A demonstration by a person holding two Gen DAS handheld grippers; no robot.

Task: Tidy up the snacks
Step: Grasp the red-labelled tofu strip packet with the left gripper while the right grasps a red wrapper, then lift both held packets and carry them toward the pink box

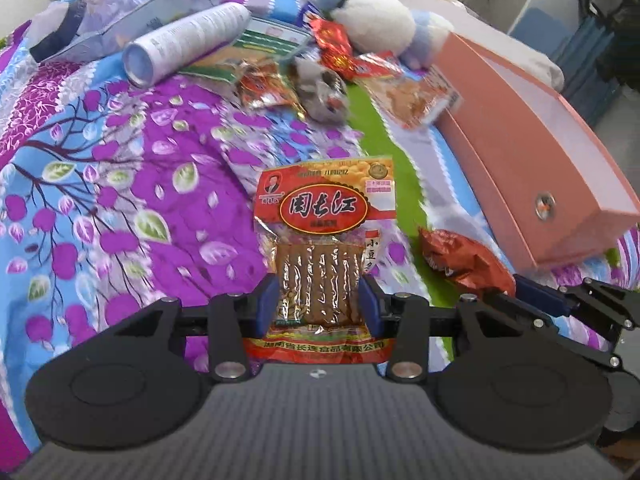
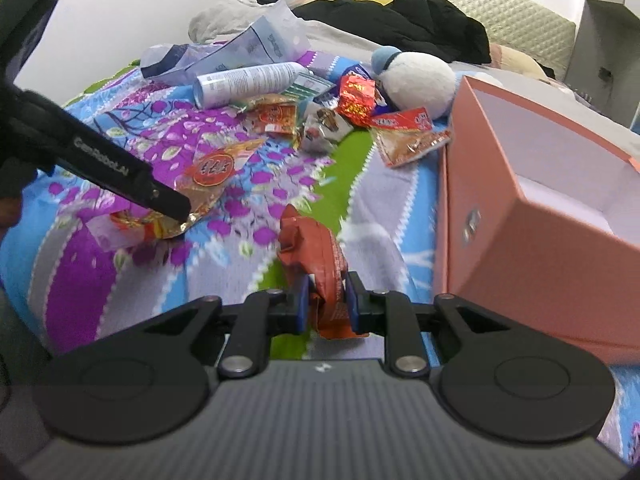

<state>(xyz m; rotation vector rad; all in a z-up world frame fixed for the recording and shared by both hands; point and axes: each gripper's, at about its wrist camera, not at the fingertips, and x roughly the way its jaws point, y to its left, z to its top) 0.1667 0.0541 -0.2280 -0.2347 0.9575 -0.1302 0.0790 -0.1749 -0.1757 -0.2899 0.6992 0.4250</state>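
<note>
**Foil packs in both grips, box bare where it shows**

Blue pads of the left gripper [image 1: 323, 304] press the two sides of a tofu pack [image 1: 326, 240], a clear-windowed packet with a red label, held label-forward above the quilt [image 1: 132, 184]; the right gripper [image 2: 327, 304] has its jaws narrow, clamped on a crumpled red pack [image 2: 316, 248] that sticks up between them; so two snacks are in hand at once, neither yet put away.

Just to the right of both stands the pink box [image 2: 532, 240], open; the part of its white inside that the right view shows is bare, though its floor is mostly hidden, so I judge that little or nothing is packed so far.

Further out, near the plush toy [image 2: 416, 80], a heap of wrappers waits: a shiny red pack [image 2: 356, 98], an orange pack [image 2: 276, 116], a flat red pack [image 2: 404, 136] nearest the box; a spray can [image 2: 248, 82] and a plastic bag [image 2: 256, 50] lie among them and are probably not snacks.

Most of the sorting, by this look, remains: these two to drop in the box; then the heap.
</note>
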